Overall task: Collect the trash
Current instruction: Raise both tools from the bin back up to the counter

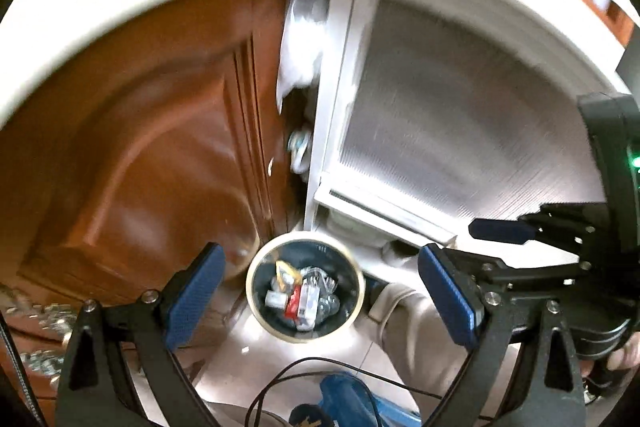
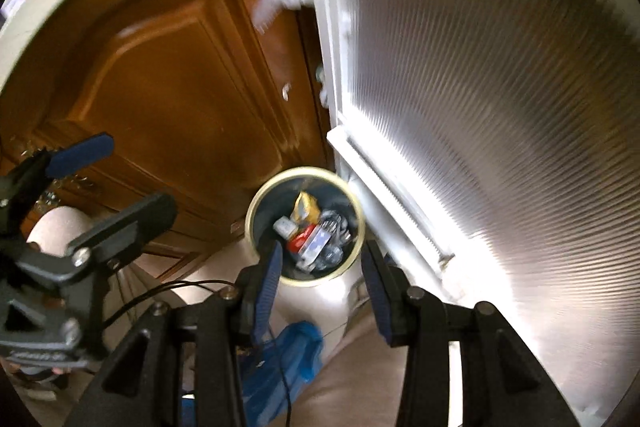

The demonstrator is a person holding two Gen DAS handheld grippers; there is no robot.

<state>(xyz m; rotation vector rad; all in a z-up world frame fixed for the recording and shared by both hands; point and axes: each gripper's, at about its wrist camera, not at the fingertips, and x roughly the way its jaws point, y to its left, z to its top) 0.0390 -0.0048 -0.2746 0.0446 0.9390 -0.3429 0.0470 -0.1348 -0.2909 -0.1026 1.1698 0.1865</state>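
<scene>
A round trash bin point(image 1: 249, 287) point(image 2: 250, 215) with a cream rim stands on the floor far below both grippers. In it lies trash point(image 1: 300, 301) point(image 2: 310, 239): a red and white box, a yellow wrapper and clear plastic. My left gripper point(image 1: 320, 299) is wide open with nothing between its blue pads; it also shows at the left of the right wrist view point(image 2: 140, 173). My right gripper point(image 2: 320, 291) holds its pads partly apart, also with nothing in them. One of its blue fingers point(image 1: 500, 231) reaches in at the right of the left wrist view.
A brown wooden cabinet door point(image 1: 140, 147) point(image 2: 168, 75) rises left of the bin and a white door with ribbed glass point(image 1: 460, 107) point(image 2: 480, 107) right of it. A white plastic bag point(image 1: 302, 39) hangs between them. A person's beige trouser leg point(image 1: 412, 327), a blue shoe cover point(image 2: 288, 359) and a black cable point(image 1: 280, 375) lie near the bin.
</scene>
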